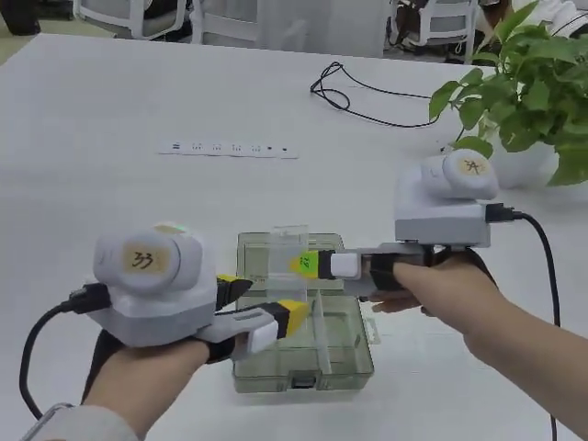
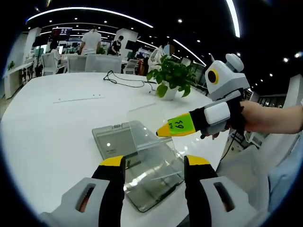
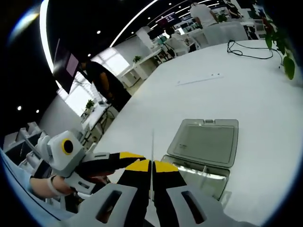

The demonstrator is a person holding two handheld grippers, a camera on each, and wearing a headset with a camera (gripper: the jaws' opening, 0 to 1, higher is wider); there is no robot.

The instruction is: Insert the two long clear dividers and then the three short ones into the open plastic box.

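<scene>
The left tool (image 2: 155, 163) sits nearest, its yellow-tipped jaws spread wide with nothing between them, hovering just over the open plastic box (image 1: 303, 375) at 6 o'clock on the white tabletop (image 1: 110, 110). The right tool (image 3: 152, 166) reaches in from 3 o'clock, its jaws pinched tight on a clear divider (image 1: 288, 246) held upright above the box's far end, by the flipped-back lid (image 3: 206, 142). A potted plant (image 1: 524, 92) stands at 2 o'clock, a black cable (image 1: 367, 92) at 1 o'clock and a white power strip (image 1: 228, 148) at 11 o'clock.
</scene>
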